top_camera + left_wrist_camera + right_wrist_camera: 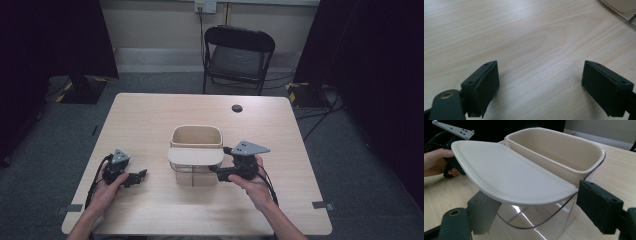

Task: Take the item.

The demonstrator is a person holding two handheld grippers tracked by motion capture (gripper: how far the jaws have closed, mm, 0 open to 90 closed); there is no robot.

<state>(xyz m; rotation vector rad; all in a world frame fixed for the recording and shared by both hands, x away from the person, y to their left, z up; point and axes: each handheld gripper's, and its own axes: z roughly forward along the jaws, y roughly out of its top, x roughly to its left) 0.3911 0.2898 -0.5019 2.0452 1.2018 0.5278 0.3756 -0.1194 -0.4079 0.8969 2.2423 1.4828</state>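
Both tools gape: right tool straddles the bin's lid edge; left tool at nine o'clock over bare bench.

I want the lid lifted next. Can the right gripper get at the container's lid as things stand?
Probably yes. The right gripper is open beside the container, and in its own view the fingers stand either side of the lid, with nothing between.
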